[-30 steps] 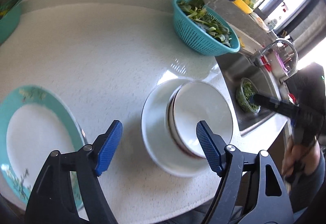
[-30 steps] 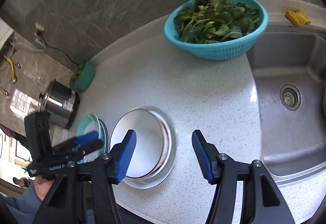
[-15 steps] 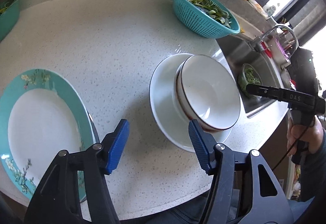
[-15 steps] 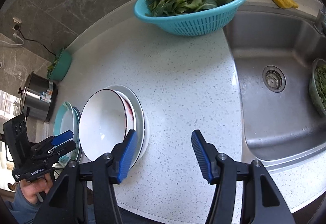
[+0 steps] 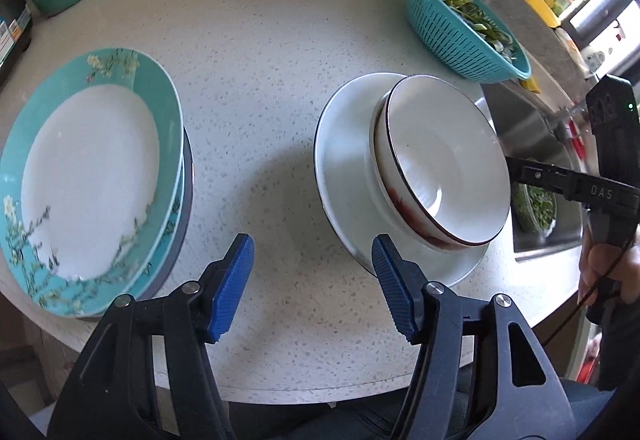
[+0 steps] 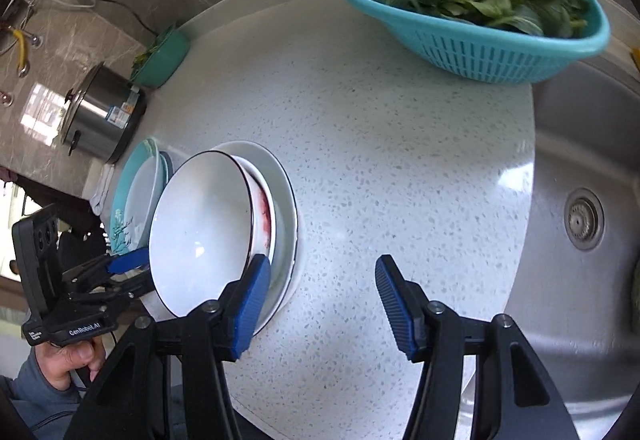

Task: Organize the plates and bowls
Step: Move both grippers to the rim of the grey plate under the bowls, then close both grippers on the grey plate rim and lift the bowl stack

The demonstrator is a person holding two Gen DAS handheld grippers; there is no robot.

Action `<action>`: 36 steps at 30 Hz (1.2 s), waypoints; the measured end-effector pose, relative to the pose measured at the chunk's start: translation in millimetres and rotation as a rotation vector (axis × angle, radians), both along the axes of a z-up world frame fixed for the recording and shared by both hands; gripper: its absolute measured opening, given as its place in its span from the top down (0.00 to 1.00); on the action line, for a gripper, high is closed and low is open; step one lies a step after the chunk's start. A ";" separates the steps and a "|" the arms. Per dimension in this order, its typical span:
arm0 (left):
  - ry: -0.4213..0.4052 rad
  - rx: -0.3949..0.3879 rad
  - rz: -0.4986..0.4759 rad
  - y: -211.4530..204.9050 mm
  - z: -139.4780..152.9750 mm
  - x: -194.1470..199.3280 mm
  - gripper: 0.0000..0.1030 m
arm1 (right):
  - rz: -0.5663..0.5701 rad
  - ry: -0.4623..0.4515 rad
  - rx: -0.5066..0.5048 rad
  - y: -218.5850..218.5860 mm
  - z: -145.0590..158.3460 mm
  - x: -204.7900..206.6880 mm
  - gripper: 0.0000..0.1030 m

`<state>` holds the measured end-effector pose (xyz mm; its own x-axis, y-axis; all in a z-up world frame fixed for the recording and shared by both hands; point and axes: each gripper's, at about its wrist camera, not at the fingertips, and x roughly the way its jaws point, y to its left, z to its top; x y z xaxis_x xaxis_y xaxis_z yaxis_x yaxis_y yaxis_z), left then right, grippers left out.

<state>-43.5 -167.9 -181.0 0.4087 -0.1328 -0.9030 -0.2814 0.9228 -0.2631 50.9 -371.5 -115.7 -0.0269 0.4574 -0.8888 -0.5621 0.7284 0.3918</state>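
Left wrist view: left gripper (image 5: 310,284) spread, pinching nothing, over bare speckled white countertop (image 5: 260,88). Its right pad sits just beside the near rim of the plain white plate (image 5: 344,176) carrying two nested white bowls (image 5: 444,168); teal-rimmed floral plates (image 5: 88,168) lie left. Right gripper (image 6: 320,306) also spread and empty, bowls at its left pad; it looks nearer the bowls.

In the left wrist view, a stack of plates (image 5: 92,176) lies at the left of the surface (image 5: 272,88). Centre right, nested bowls (image 5: 444,164) sit on a plate (image 5: 344,168). A colander (image 5: 460,28) holding greens (image 5: 464,0) stands upper right, with the sink (image 5: 536,144) below it at the right edge.
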 end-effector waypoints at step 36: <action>0.050 0.032 0.118 -13.5 -51.3 42.6 0.42 | 0.277 0.015 -0.034 38.5 -31.1 19.7 0.47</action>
